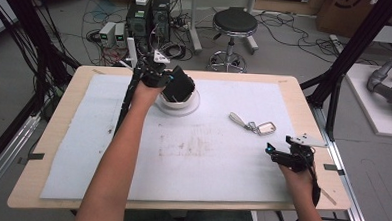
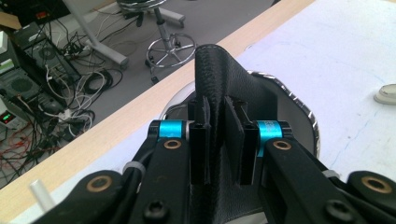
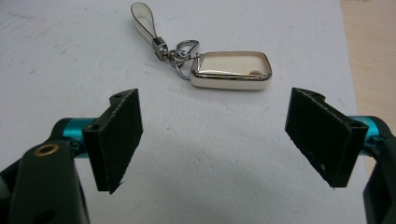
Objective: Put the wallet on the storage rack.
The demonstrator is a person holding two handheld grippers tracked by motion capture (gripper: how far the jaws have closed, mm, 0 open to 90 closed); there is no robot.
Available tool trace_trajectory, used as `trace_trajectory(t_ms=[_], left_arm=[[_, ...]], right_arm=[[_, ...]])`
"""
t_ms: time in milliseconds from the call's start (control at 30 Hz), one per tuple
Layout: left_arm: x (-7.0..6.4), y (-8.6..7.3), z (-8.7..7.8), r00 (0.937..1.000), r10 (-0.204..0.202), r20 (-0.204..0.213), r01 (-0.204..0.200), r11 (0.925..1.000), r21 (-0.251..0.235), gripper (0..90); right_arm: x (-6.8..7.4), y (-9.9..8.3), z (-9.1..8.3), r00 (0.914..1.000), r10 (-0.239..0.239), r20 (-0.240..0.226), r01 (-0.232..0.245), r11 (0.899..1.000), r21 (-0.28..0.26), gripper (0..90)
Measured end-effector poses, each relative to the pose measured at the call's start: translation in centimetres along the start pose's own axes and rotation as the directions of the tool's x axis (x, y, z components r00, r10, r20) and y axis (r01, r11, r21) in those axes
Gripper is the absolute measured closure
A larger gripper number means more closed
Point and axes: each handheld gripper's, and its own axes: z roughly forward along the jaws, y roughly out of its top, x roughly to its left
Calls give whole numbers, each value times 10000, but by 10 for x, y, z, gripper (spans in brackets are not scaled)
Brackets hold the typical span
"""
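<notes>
A black leather wallet hangs over a round white dish with a shiny rim at the back of the mat. My left gripper is shut on it. In the left gripper view the wallet stands up between the pads, above the dish. A cream key fob with a strap and ring lies on the mat at the right. My right gripper sits just in front of it, open, nothing between its jaws. In the right gripper view the key fob lies ahead of the gripper.
A white mat covers the wooden table. A small white round object lies on the mat to the right in the left gripper view. Beyond the far edge are a black stool, computer boxes and cables on the floor.
</notes>
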Motion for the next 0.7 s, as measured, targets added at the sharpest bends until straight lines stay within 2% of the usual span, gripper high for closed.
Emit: trace_trajectory(t_ms=[133,167,200,267,300,367,433,533,633,667,700], left_arm=[[-4,3,2,10000,-27,-11,26,10000,-61,729],[-4,4,1,9998,-21,-172,21,10000,-22,664],[-3,5,-2,9990,-120,-436,115,9998,-138,556],[-2,5,-5,9984,-200,-536,189,9996,-210,526],[1,6,-11,9974,-396,-597,373,9986,-382,468],[4,5,-17,9966,-555,-616,527,9975,-474,420],[5,4,-21,9965,-628,-555,599,9968,-523,365],[7,-3,-34,9973,-716,-185,697,9936,-894,358],[8,-9,-40,9963,-856,-3,852,9915,-979,332],[8,-11,-42,9959,-894,112,901,9906,-1033,332],[8,-16,-48,9948,-931,404,973,9884,-1171,311]], right_arm=[[0,0,0,10000,-29,-8,29,10000,4,192],[0,0,0,10000,-15,-20,15,10000,2,193],[-1,0,0,10000,-17,-21,17,10000,3,192],[-1,0,0,10000,-3,-36,3,10000,-7,193],[-1,0,0,10000,34,-27,-34,10000,-7,192],[0,0,0,10000,0,-29,0,10000,-8,193],[1,1,0,10000,-13,-45,13,10000,8,192],[2,1,1,10000,-51,-55,51,10000,15,193],[4,2,1,9999,-110,-35,110,9999,-6,192],[4,2,1,9999,-113,-65,113,9999,16,192],[5,3,1,9999,-148,-50,148,9999,15,192]])
